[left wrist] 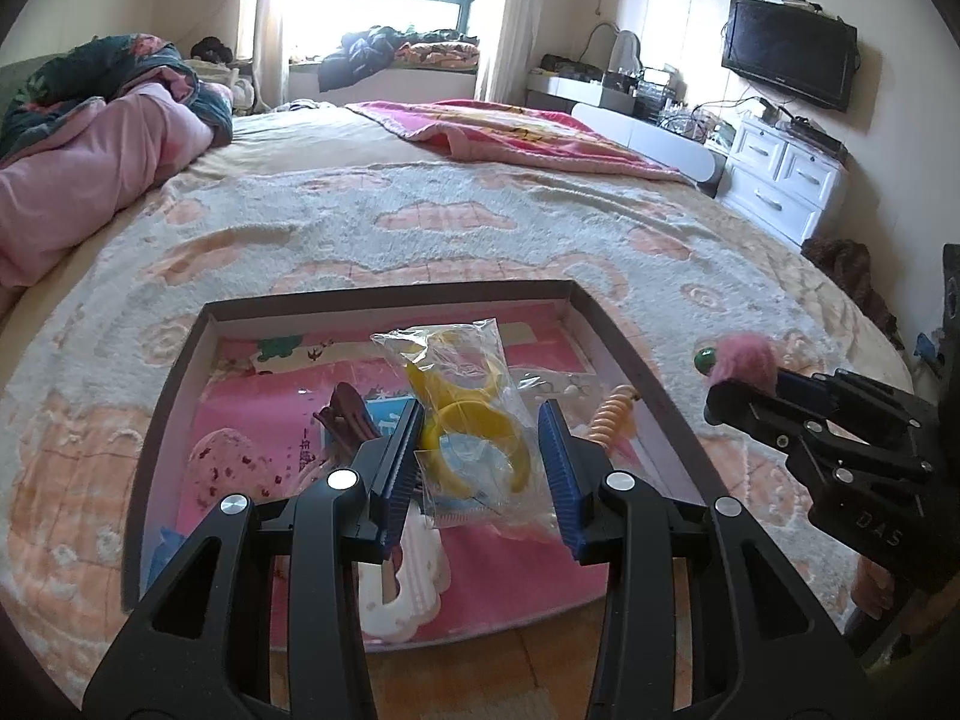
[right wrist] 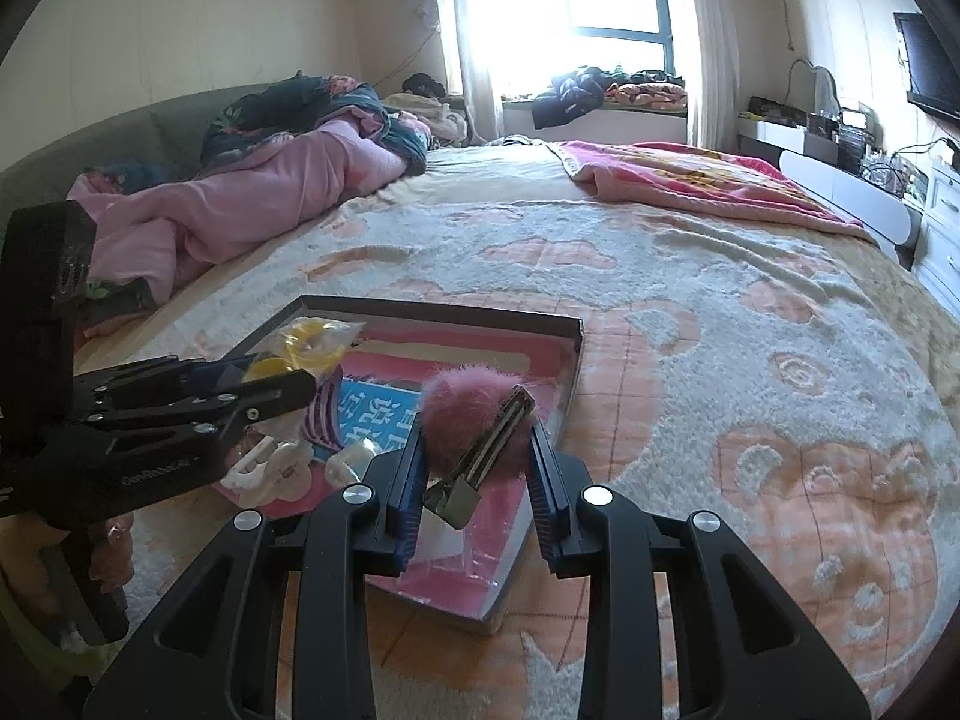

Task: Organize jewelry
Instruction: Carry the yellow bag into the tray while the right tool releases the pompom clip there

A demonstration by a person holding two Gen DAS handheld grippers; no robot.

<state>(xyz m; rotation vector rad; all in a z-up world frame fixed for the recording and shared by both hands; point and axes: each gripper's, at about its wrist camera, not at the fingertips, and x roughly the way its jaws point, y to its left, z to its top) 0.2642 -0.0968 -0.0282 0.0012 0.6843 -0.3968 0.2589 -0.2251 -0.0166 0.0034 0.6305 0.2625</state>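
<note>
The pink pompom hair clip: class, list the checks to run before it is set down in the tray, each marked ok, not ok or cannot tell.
1. Right hand-held gripper shut on the pink pompom hair clip: ok.
2. Clip over the tray: ok.
3. Bare tray floor beneath the clip: ok.
4. Left hand-held gripper shut on the bag of yellow bangles: cannot tell.
5. The two grippers apart: ok.
6. Tray flat on the bedspread: ok.

Pink pompom hair clip (right wrist: 474, 426) (gripped) above box (right wrist: 564, 396).
</note>
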